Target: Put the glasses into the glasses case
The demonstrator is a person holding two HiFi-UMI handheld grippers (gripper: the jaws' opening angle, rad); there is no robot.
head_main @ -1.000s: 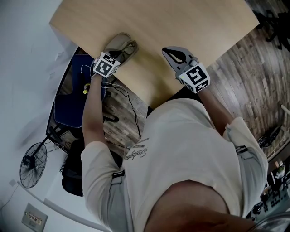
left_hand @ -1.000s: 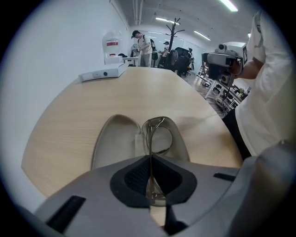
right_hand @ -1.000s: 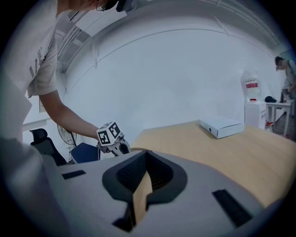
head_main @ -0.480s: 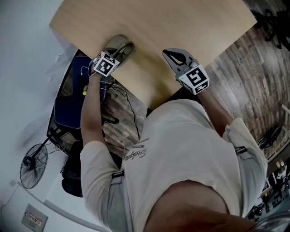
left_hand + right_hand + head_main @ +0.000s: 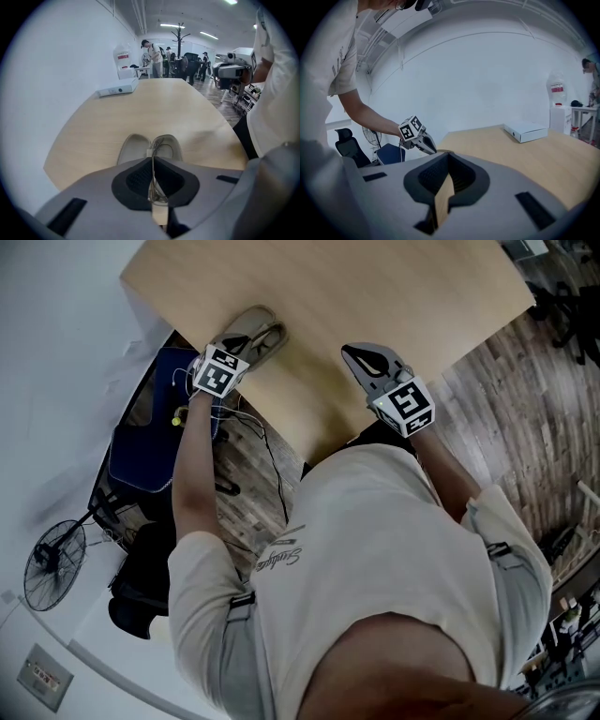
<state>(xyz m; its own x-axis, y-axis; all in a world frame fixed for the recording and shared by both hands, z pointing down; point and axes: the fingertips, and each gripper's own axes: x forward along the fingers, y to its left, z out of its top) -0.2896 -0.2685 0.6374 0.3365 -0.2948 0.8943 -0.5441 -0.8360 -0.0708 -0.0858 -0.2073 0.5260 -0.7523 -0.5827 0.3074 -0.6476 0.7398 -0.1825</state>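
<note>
Glasses (image 5: 156,146) pinched by left hand-held gripper (image 5: 152,162) at open case (image 5: 133,148), white box (image 5: 118,87) beyond.

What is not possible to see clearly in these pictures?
Thin wire-framed glasses: shape mostly hidden inside the left gripper, left gripper view.
Open beige glasses case: near end covered by that gripper, head view.
Flat white box: details too small, right gripper view.
</note>
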